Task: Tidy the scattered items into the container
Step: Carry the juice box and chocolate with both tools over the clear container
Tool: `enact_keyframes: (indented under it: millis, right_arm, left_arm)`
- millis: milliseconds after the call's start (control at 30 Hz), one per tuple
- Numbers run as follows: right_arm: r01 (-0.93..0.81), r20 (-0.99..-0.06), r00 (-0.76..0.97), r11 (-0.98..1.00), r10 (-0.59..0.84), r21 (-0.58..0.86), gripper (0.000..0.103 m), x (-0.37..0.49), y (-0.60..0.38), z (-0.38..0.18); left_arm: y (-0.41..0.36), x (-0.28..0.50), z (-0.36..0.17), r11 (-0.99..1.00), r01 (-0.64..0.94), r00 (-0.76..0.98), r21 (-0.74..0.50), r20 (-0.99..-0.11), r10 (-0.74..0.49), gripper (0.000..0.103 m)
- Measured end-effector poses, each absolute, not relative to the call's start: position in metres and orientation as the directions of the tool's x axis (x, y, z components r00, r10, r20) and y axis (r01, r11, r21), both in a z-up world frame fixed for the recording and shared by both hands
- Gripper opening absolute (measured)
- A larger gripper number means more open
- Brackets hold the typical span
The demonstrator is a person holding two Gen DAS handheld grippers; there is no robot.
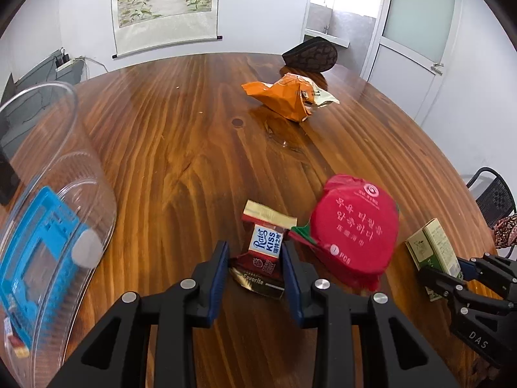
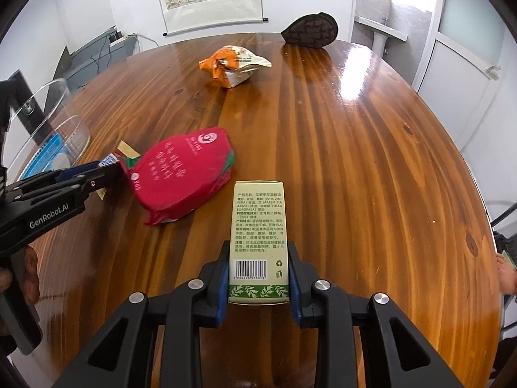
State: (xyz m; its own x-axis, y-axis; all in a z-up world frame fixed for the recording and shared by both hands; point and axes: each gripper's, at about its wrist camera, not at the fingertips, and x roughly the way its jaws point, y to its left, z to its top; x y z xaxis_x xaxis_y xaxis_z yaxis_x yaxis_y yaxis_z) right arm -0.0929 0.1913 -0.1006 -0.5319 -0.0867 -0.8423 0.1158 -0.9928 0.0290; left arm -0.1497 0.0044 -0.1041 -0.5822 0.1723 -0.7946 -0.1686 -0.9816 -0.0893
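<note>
My left gripper [image 1: 255,252] straddles a Rater Kiss candy wrapper [image 1: 263,249] lying on the wooden table [image 1: 181,135]; its jaws sit at the wrapper's two sides. My right gripper [image 2: 258,258] is shut on a pale green box [image 2: 258,226] with printed text and a barcode. The same box [image 1: 433,245] shows at the right of the left wrist view. A round red packet [image 1: 353,229] lies between the two grippers and appears in the right wrist view [image 2: 181,174]. The clear plastic container [image 1: 55,200] stands at the left, holding a blue item [image 1: 35,258].
A crumpled orange snack bag [image 1: 287,97] lies further back on the table, also seen from the right [image 2: 232,64]. A dark patterned pouch [image 1: 310,53] rests near the far edge. A black chair [image 1: 494,194] stands to the right.
</note>
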Motion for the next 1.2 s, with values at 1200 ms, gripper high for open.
enact_keyframes:
  millis: [1200]
  right_arm:
    - [0.277,-0.749,-0.614,-0.956,-0.251,0.093,0.03,-0.049,0.13,-0.042]
  left_arm:
    - [-0.046,-0.053,-0.033,-0.985,-0.046,-0.718,-0.164,-0.68,0.147,0.033]
